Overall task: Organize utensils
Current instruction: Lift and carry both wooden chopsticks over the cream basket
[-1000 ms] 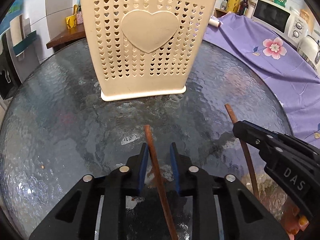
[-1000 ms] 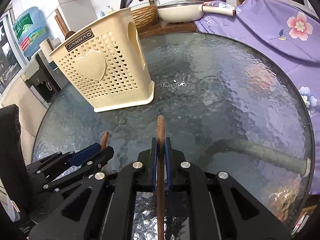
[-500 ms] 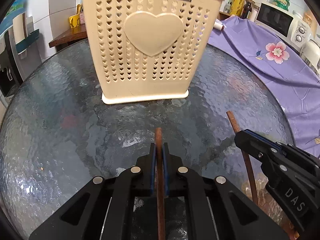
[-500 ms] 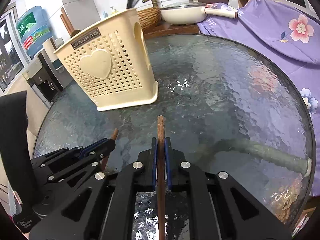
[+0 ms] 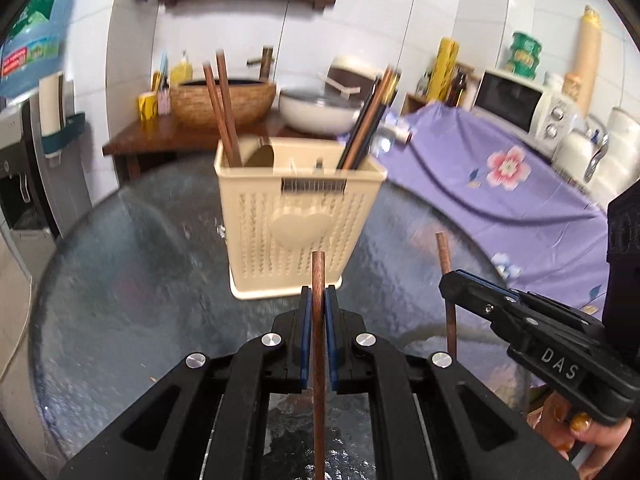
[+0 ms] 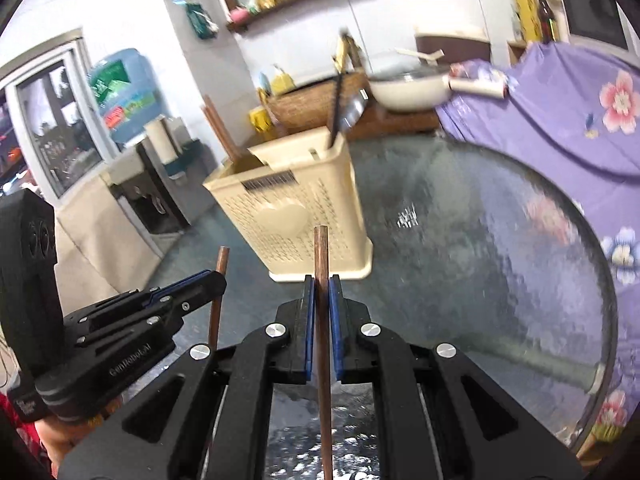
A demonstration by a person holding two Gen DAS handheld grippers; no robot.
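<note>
Both jaws clamp one chopstick each: left gripper (image 5: 318, 312), right gripper (image 6: 322, 300). Lift above the holder (image 5: 298, 216) rim, then lower tips inside.

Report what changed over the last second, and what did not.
The left gripper closed on its chopstick. Both grippers then lifted, bringing the holder's open top into view. The right gripper stayed clamped on the other chopstick; the holder stayed put on the glass table.

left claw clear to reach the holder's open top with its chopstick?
Probably yes. The left claw grips its chopstick, the holder stands straight ahead, nothing between; middle slots look free.
</note>
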